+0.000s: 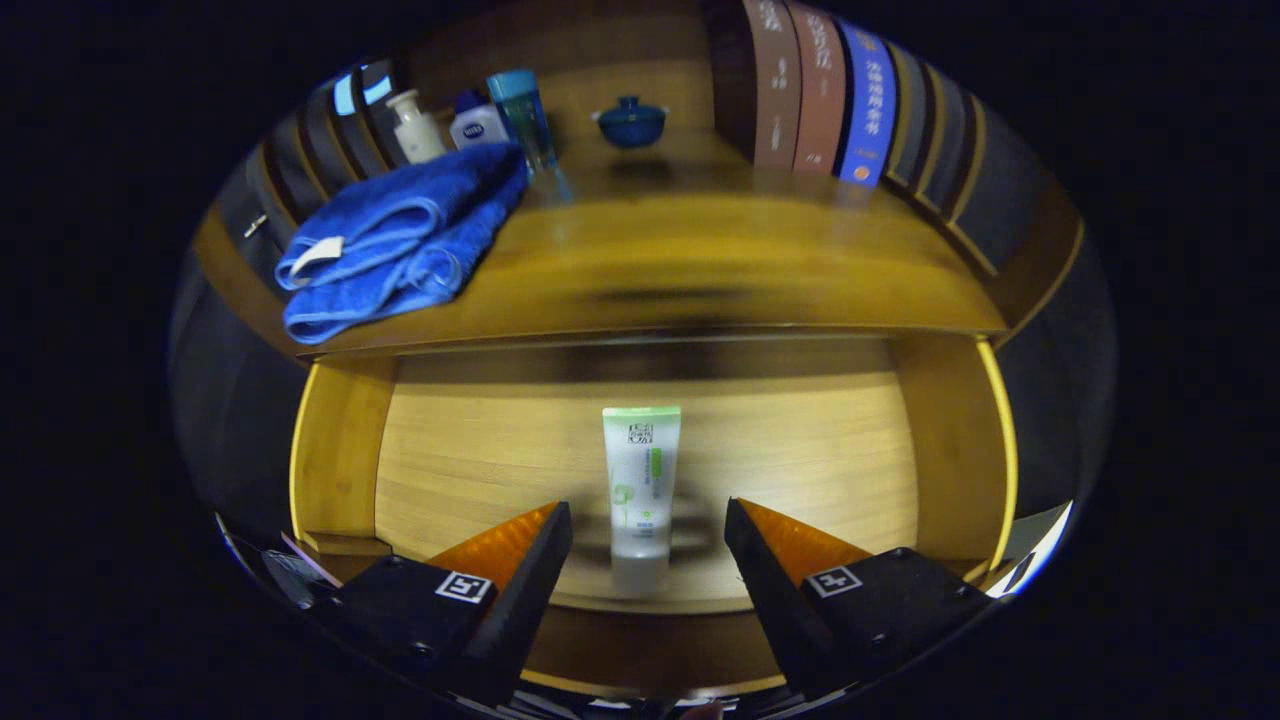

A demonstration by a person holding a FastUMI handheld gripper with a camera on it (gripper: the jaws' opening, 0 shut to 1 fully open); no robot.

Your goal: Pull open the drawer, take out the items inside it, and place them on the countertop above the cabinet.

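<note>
Chinese characters run down the spine of a blue book (868, 110); other labels too small to read.

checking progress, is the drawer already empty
No, a white tube with a green cap lies on the floor of the open drawer, between the open gripper's fingers.

The gripper (648, 525) has two wedge-shaped fingers (520, 560), each broad at its base and tapering to a blunt tip, with a flat inner face. The jaws stand spread apart. Behind each finger sits a blocky black mount (410, 605) with rounded corners and small screws sunk in its top. Each mount carries a square white marker (464, 586) printed with a black pattern, set just behind the finger's base. The second mount (890, 595) matches the first.
</note>
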